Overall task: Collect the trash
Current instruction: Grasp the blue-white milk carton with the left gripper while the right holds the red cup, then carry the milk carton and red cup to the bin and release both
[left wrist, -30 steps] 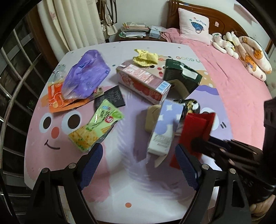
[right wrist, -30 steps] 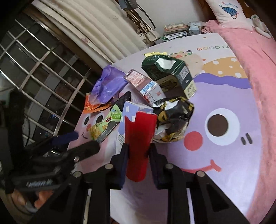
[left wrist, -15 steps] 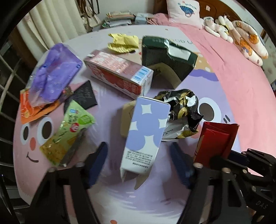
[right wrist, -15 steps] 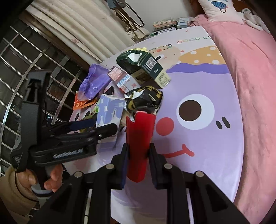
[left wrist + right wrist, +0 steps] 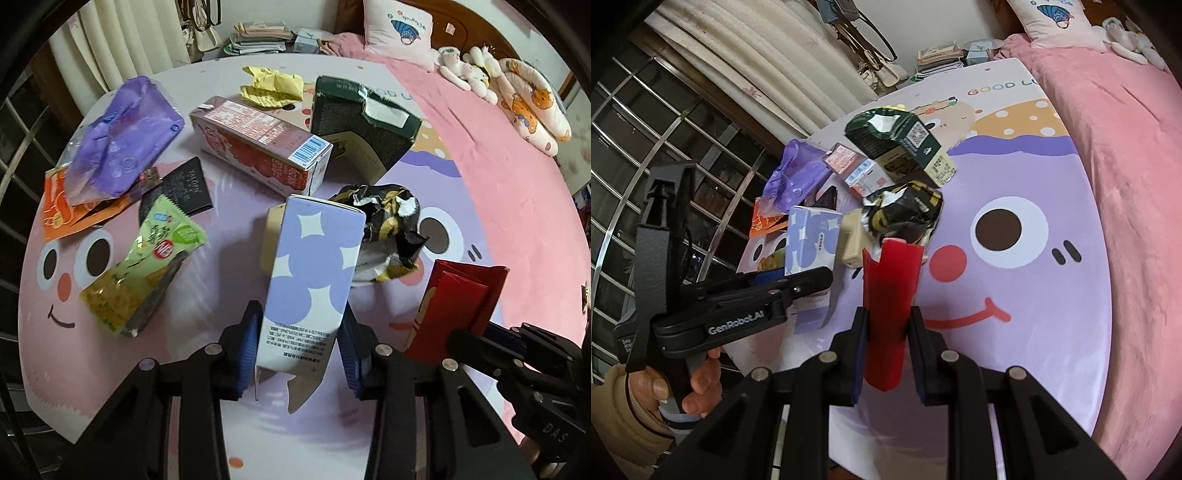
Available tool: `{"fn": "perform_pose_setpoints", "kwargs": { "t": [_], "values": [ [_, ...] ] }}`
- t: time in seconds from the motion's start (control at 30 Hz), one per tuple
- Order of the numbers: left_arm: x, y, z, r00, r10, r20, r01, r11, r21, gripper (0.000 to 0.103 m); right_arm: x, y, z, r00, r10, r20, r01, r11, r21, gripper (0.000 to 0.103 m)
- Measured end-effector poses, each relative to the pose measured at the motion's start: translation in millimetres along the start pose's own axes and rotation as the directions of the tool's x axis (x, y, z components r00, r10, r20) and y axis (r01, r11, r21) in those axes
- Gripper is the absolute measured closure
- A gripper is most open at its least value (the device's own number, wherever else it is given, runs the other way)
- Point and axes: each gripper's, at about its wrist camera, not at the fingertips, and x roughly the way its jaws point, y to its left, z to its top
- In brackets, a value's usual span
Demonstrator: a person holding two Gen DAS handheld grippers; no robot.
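- Left wrist view is showing your left gripper (image 5: 301,347) pointing steeply down at the blue carton (image 5: 312,273), which is lying on the cartoon blanket (image 5: 369,424) in the near middle of the trash pile.
- Its jaws have just been closing, and the carton's near end is sitting between the blue pads (image 5: 248,345); the left pad is looking pressed to the carton's side, while at the right pad you cannot tell touch from a hairline gap.
- Your right gripper (image 5: 887,332) is pinching the red packet (image 5: 890,314) with narrow jaws, holding it upright above the blanket; in the left wrist view the packet (image 5: 458,306) is standing to the right of the carton, apart from it.
- A crumpled black-and-gold wrapper (image 5: 388,229) is lying just right of the carton's far end, touching it or nearly so.
- A beige box (image 5: 851,240) is peeking out between the carton and that wrapper.
- Farther off, a pink carton (image 5: 258,144) is lying on its side, and a dark green box (image 5: 358,122) is sitting to its right.
- A yellow crumpled paper (image 5: 271,86) is lying at the far edge of the pile.
- To the left, a green snack bag (image 5: 144,262) is lying near you, a black card (image 5: 183,188) beyond it, and a purple bag (image 5: 125,136) is resting over an orange packet (image 5: 62,206).
- Your left hand (image 5: 694,384) is gripping its handle at the near left in the right wrist view.
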Motion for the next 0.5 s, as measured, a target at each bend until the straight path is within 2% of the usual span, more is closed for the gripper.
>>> {"fn": "perform_pose_setpoints", "kwargs": {
  "t": [0.3,0.5],
  "values": [
    [-62,16,-51,0.998,-0.038,0.053,0.035,0.998,0.052,0.065,-27,45,-36,0.998,-0.03,0.056,0.03,1.0,0.006,0.082],
    [-108,36,-100,0.994,-0.076,0.082,0.065,0.99,0.127,0.065,-48,86,-82,0.991,-0.066,0.112,0.062,0.997,0.04,0.082]
  ]
}}
